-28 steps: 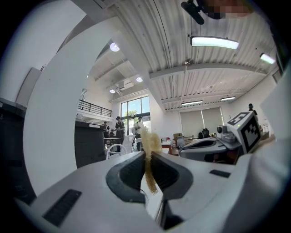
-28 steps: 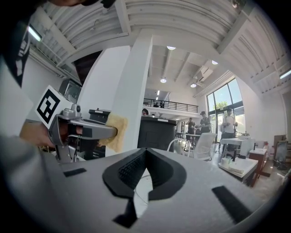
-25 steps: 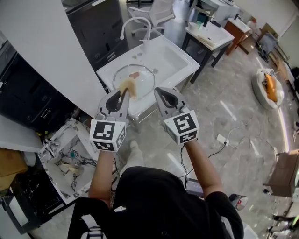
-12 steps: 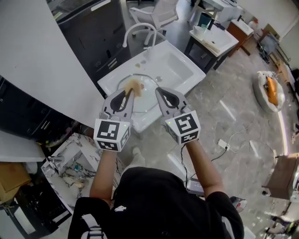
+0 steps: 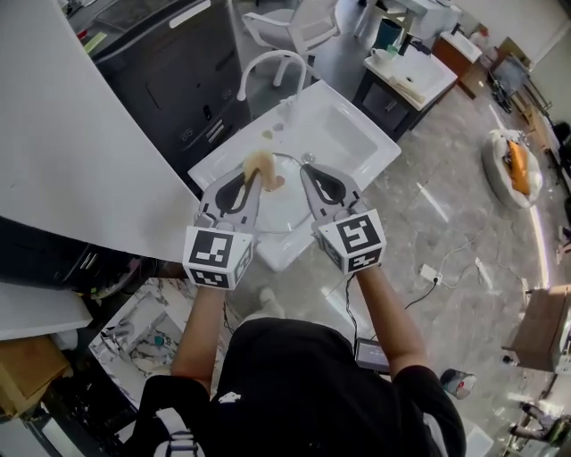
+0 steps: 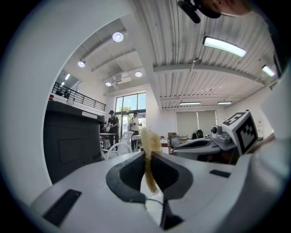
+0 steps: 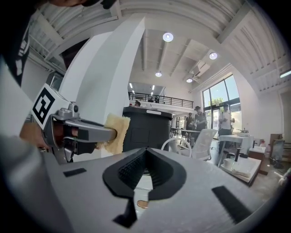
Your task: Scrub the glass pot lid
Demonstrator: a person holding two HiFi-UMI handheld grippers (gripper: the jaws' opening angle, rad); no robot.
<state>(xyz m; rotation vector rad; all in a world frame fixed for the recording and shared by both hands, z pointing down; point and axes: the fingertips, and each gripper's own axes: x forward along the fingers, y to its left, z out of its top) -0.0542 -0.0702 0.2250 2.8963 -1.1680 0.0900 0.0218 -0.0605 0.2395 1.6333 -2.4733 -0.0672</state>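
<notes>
Item 1. Left gripper (image 5: 245, 181): it is holding level over the near edge of the white sink unit (image 5: 343, 134), and its jaws are pinching a yellow-tan sponge (image 5: 260, 164). In the left gripper view the sponge (image 6: 150, 142) is standing upright in the narrow gap of the left gripper (image 6: 148, 159), with its frayed top sticking out past the tips.

Item 2. Right gripper (image 5: 313, 171): it is holding just right of the left one, side by side with it and apart from it. In its own view the right gripper (image 7: 145, 166) is showing both ribbed pads pressed together with nothing between them. The left gripper (image 7: 86, 133) and the sponge (image 7: 115, 132) are showing at that view's left.

Item 3. Glass pot lid (image 5: 284, 202): it is lying flat on the near left part of the sink unit, under and between the two grippers' tips. Whether the sponge is touching the glass cannot be told.

Item 4. Surroundings: a curved white faucet (image 5: 268, 64) is standing at the far left of the basin. A black cabinet (image 5: 169, 71) is standing beyond it on the left, and a white chair (image 5: 299, 25) farther off.
</notes>
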